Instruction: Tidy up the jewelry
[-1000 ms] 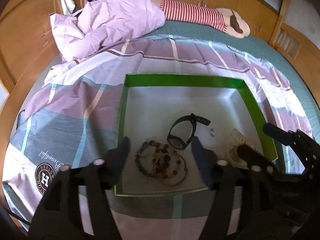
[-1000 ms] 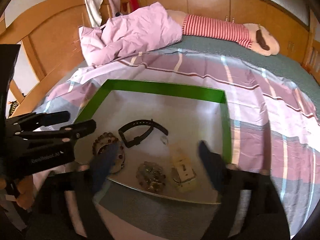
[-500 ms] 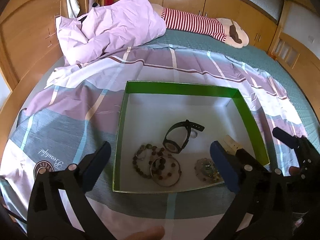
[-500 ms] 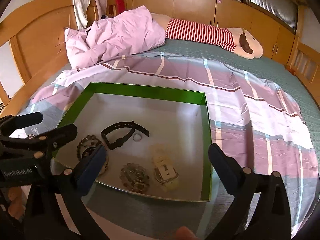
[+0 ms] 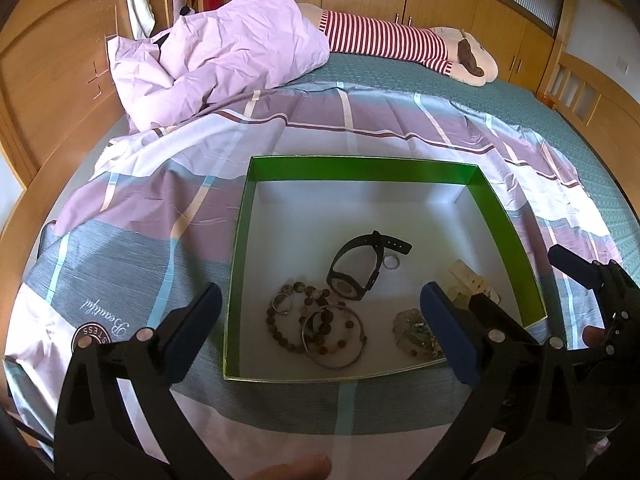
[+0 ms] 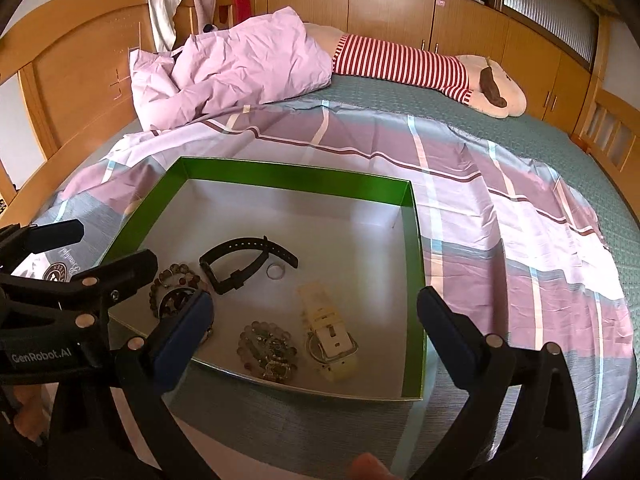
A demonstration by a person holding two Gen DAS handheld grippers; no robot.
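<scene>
Fingers of the left hand-held gripper (image 5: 320, 334) stood wide apart with nothing between them, and its jaws had just been opening. The right hand-held gripper (image 6: 314, 328) was wide open too, also holding nothing, its jaws having just spread a little more. Both hung over the near edge of a green box (image 5: 360, 168) with a white floor, which sat on a striped bed cover (image 5: 160, 208).

Inside the box, near the front, lay a bead bracelet (image 5: 292, 320) touching a metal bangle (image 5: 334, 336). Just beside them was a sparkly round piece (image 6: 268, 350). A cream watch (image 6: 328, 336) lay next to it. A little farther back was a black watch (image 5: 356, 268), with a small ring (image 5: 391, 262) just beside its strap.

Farther off on the bed lay a crumpled pink blanket (image 5: 228, 64) and a striped soft toy (image 5: 400, 44).
</scene>
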